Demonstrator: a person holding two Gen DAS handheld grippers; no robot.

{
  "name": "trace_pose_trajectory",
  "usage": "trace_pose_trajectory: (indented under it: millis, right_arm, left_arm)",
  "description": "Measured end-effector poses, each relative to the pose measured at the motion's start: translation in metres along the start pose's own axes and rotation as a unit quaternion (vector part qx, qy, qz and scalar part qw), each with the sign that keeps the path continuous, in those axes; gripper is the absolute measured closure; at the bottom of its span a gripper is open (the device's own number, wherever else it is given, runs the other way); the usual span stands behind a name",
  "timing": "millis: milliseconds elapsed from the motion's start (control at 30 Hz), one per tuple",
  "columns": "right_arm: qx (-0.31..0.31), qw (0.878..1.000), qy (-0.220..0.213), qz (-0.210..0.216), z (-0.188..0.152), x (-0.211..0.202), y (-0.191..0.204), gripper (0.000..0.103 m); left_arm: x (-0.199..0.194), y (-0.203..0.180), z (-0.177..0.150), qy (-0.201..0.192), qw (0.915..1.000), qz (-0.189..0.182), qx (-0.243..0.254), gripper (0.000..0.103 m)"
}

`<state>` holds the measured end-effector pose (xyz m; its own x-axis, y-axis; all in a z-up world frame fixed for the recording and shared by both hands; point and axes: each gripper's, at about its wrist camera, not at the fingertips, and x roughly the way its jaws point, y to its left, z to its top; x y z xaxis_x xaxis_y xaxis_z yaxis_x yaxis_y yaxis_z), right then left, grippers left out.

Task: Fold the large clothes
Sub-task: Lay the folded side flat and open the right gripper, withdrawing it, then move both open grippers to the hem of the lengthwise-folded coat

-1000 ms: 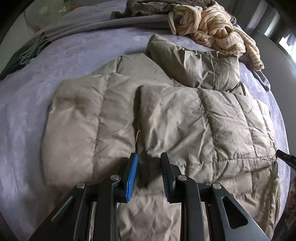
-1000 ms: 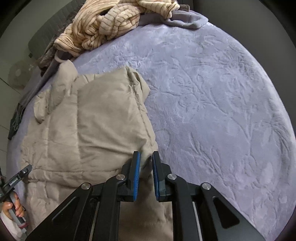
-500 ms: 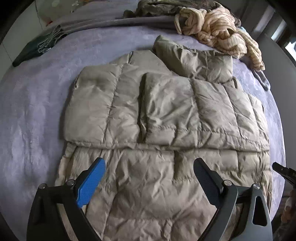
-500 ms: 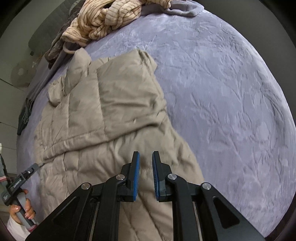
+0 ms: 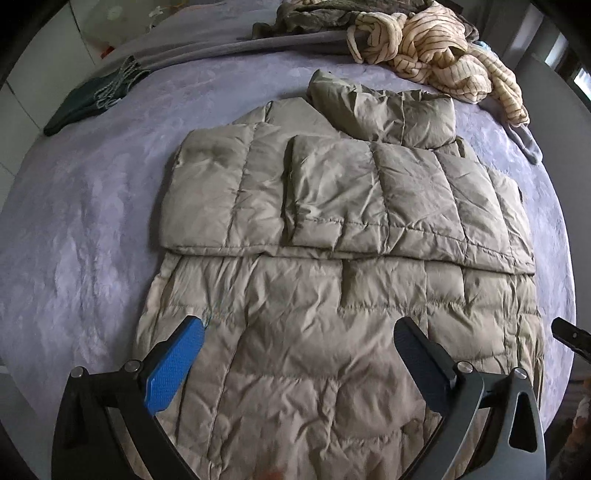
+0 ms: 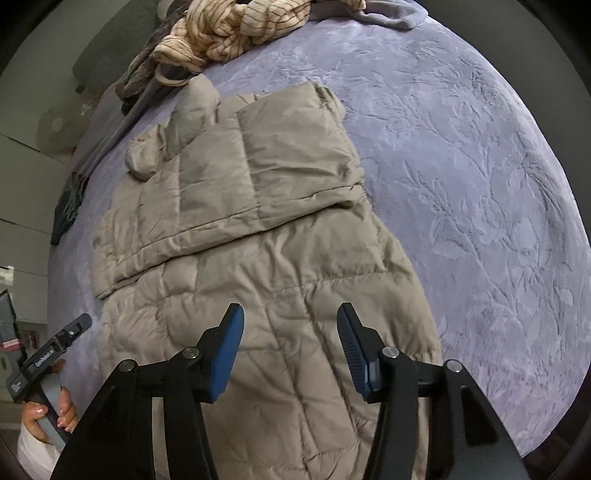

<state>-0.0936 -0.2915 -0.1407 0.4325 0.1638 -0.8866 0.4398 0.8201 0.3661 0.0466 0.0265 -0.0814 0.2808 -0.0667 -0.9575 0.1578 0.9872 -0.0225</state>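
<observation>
A khaki quilted puffer jacket [image 5: 332, 192] lies flat on the purple bed cover [image 5: 92, 221]. Its sleeves are folded across the upper body and its hood [image 5: 384, 110] is at the far end. My left gripper [image 5: 299, 325] hovers above the jacket's lower left part, jaws opening very wide with nothing between them. My right gripper [image 6: 290, 310] hangs over the lower right part of the jacket [image 6: 258, 184], its jaws opening, apart from the fabric. A hand [image 6: 55, 410] holds the left tool's handle.
A cream striped garment [image 5: 436, 51] and an olive one [image 5: 314, 18] are piled at the far edge of the bed. A dark green fringed scarf [image 5: 92, 99] lies far left. The embossed bed cover [image 6: 480, 184] stretches to the right of the jacket.
Both grippers let go of the folded jacket and drew back and up, so more of it shows. The left jaws spread first; the right jaws parted only just now.
</observation>
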Motion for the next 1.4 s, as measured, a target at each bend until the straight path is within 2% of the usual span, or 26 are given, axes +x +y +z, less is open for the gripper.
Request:
trace_pose_trajectory:
  millis: [33, 133, 300, 400, 800, 1000, 1400]
  right_arm:
    - [-0.002, 1.0, 0.002, 0.004, -0.002, -0.002, 0.002, 0.041]
    - [-0.011, 1.0, 0.0, 0.014, -0.007, -0.007, 0.006, 0.025]
    - [-0.015, 0.999, 0.002, 0.029, -0.014, -0.01, 0.009, 0.017]
    - [-0.012, 0.999, 0.005, 0.046, -0.02, -0.01, 0.009, 0.0]
    - [0.03, 0.996, 0.047, 0.073, -0.051, -0.001, 0.007, 0.0]
    - [0.073, 0.994, 0.043, 0.072, -0.077, -0.002, 0.004, 0.0]
    - [0.181, 0.979, 0.022, 0.097, -0.151, -0.009, -0.005, 0.0]
  left_arm:
    - [-0.002, 0.0, -0.002, 0.0, 1.0, 0.006, 0.001, 0.0]
    - [-0.007, 0.0, -0.008, 0.012, 0.9998, -0.015, -0.001, 0.0]
    - [-0.018, -0.007, -0.023, 0.015, 0.9998, -0.009, -0.002, 0.0]
    - [-0.025, -0.01, -0.035, 0.02, 0.9997, -0.012, -0.006, 0.0]
    - [-0.029, 0.001, -0.063, 0.031, 0.9993, -0.02, 0.009, 0.0]
    - [-0.027, 0.017, -0.082, 0.038, 0.9985, -0.034, 0.02, 0.0]
    - [-0.033, 0.076, -0.129, 0.038, 0.9977, -0.051, 0.021, 0.0]
